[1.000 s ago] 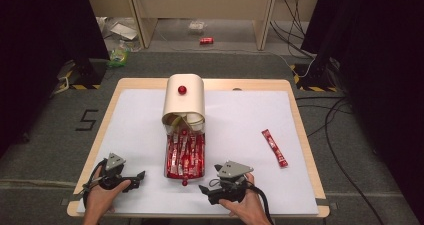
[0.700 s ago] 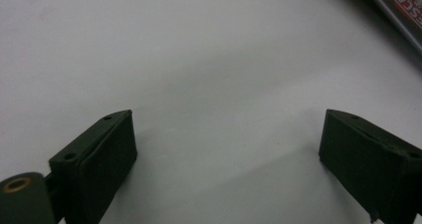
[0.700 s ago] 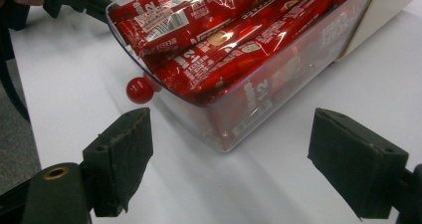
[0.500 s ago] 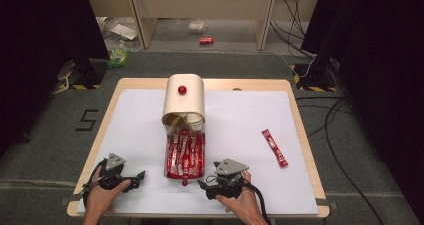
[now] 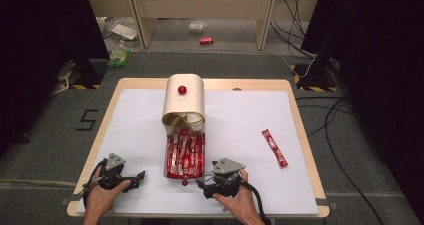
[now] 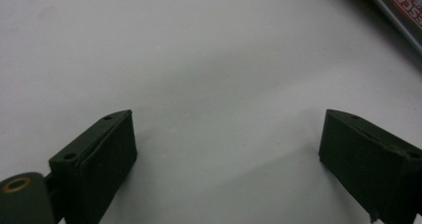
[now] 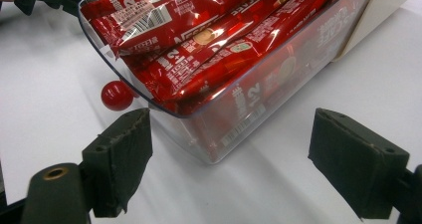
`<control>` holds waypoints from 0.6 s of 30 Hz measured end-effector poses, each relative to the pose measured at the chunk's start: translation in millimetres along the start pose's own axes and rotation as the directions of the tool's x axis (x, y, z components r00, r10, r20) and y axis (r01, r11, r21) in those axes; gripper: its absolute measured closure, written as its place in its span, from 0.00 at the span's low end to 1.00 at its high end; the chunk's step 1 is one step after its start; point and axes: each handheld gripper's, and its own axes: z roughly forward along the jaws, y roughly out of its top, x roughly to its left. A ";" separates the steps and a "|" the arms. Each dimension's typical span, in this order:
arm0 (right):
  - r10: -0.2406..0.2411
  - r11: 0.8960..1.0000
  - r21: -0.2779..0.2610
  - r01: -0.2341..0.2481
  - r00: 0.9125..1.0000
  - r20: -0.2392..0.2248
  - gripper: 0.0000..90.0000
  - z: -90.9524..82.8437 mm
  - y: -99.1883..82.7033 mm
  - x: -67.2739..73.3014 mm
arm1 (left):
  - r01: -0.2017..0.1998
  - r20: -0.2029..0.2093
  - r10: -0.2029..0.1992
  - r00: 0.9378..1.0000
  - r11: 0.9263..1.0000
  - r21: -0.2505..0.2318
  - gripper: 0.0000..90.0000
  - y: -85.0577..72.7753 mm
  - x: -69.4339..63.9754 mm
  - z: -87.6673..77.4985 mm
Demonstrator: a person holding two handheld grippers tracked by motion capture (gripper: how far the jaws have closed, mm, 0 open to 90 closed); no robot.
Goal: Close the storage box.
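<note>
A beige rounded box [image 5: 183,101] with a red knob on top lies in the middle of the white mat. Its clear drawer [image 5: 184,156] is pulled out toward me and holds several red sachets [image 7: 209,40]. A red ball knob [image 7: 117,95] sticks out of the drawer's front. My right gripper [image 5: 201,186] [image 7: 231,118] is open, low on the mat, its jaws straddling the drawer's near right corner without touching it. My left gripper [image 5: 139,177] [image 6: 229,122] is open over bare mat, left of the drawer, whose corner [image 6: 398,5] shows at the upper right.
One loose red sachet [image 5: 274,147] lies on the mat at the right. The wooden table edge [image 5: 310,150] frames the mat. On the floor beyond are cables, bags and a red can [image 5: 206,40].
My right gripper has slid a little left, closer to the drawer's front. The left gripper and the drawer have stayed put.
</note>
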 end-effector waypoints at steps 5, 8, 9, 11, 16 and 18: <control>-0.006 1.000 -0.004 0.006 1.000 0.000 0.20 1.5 1.5 0.9 | 0.000 0.000 0.000 1.000 1.000 0.000 0.08 0.0 0.0 0.0; -0.006 1.000 -0.009 0.006 1.000 0.005 0.20 2.5 2.3 0.0 | 0.001 0.000 -0.001 1.000 1.000 0.000 0.08 0.0 0.0 0.0; -0.004 1.000 -0.010 0.005 1.000 0.007 0.20 2.7 2.5 -0.2 | 0.001 0.000 -0.001 1.000 1.000 -0.001 0.08 0.0 0.1 0.0; -0.002 1.000 -0.014 0.002 1.000 0.016 0.20 3.4 2.9 -1.2 | 0.000 0.000 0.000 1.000 1.000 -0.001 0.08 0.0 0.0 0.0; 0.012 1.000 -0.025 -0.012 1.000 0.013 0.20 6.5 4.4 -3.7 | 0.001 0.000 -0.001 1.000 1.000 -0.001 0.08 0.0 0.0 0.0; 0.010 1.000 -0.024 -0.010 1.000 0.011 0.19 7.4 5.3 -3.5 | 0.000 0.000 0.000 1.000 1.000 -0.001 0.08 0.0 0.0 0.0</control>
